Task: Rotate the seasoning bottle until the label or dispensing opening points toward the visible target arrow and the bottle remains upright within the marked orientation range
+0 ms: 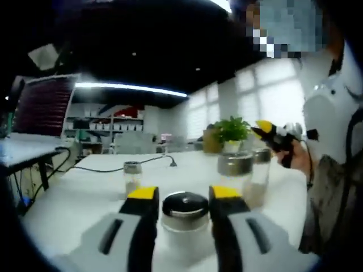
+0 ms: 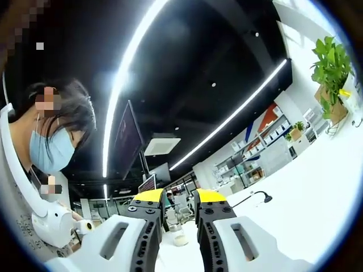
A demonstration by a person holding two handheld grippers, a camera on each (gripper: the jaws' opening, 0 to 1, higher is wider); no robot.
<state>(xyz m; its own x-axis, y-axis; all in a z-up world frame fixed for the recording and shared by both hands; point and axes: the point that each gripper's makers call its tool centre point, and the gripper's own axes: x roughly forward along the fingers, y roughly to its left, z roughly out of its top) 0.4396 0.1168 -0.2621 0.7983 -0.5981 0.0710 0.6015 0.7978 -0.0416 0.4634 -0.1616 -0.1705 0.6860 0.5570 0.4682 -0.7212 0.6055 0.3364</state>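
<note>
L gripper point(image 1: 184, 195) jaws flank upright seasoning bottle point(image 1: 185, 218); R gripper point(image 2: 180, 198) raised.

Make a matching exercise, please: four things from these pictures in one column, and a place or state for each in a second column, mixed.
1. seasoning bottle
2. potted plant
3. black cable
4. right gripper

a. held up above the table
b. lies across the white table
c. between the left gripper's yellow-tipped jaws
d. stands at the table's far edge

Pairs: 1-c, 2-d, 3-b, 4-a

Seasoning bottle point(image 1: 185, 218) upright on bench point(image 1: 85, 198), between left tool point(image 1: 184, 195) jaws; small jar point(image 1: 132, 175) behind-left, two jars point(image 1: 235, 173) behind-right, plant point(image 1: 231, 133) beyond
</note>
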